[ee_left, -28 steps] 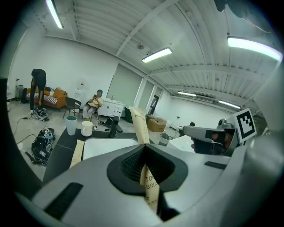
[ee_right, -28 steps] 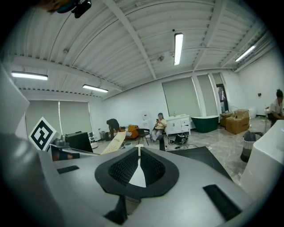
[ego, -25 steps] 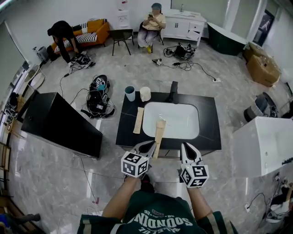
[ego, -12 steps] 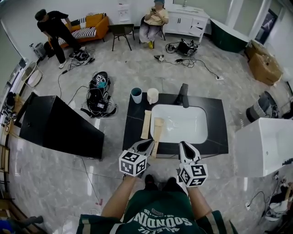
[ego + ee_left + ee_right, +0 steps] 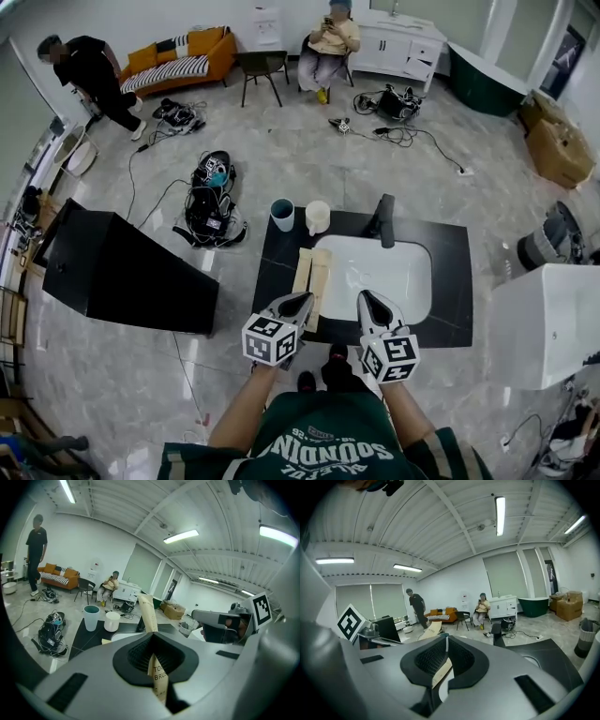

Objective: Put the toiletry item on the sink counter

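Head view: your left gripper (image 5: 302, 302), lower centre, holds the toothbrush box (image 5: 320, 274) over the black counter (image 5: 272, 281), just left of the basin (image 5: 384, 272).
Left gripper view: jaws clenched on the toothbrush box, centre frame.
Right gripper view: your right gripper (image 5: 446, 641), jaws pressed together, empty.

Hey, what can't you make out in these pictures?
- Full print on the packet: left gripper view, the left tongs cover all but a few letters.
- Inside of the blue cup and white cup: head view, too small.
- Near edge of the sink basin: head view, the right tongs overlap it.
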### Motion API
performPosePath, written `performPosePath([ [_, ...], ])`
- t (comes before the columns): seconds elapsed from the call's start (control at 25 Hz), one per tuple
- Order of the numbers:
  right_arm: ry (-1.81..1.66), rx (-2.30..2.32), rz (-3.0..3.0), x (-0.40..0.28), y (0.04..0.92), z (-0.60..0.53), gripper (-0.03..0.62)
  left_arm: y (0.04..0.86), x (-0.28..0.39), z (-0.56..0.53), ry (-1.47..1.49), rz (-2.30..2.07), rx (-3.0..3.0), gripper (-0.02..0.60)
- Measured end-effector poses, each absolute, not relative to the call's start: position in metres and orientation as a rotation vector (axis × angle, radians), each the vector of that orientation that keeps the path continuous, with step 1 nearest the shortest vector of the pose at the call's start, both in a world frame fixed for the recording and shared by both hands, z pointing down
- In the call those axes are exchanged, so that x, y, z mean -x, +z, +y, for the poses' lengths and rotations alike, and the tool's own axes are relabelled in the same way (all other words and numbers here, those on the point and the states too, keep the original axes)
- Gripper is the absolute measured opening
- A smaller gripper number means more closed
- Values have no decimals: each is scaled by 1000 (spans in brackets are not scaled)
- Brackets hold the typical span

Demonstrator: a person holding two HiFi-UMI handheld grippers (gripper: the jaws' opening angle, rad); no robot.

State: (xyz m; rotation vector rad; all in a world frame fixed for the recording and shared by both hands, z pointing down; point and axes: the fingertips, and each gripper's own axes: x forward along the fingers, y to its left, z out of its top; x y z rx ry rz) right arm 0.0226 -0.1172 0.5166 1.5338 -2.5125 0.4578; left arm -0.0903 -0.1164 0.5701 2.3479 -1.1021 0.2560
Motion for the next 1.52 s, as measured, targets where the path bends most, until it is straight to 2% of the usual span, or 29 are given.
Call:
performPosePath([
  [0.64,483,-1293,-2620,0,526,-213,43,574,113,-189,234,-1274,-2245,11],
  [1.16,492,-1333,-2590,37,531,-244,43,588,152,-221,248,-1236,-2248,11],
  [1.52,499,-1366,-2537,51,542,-251,43,626,191,-230,272,-1235,-2187,11],
])
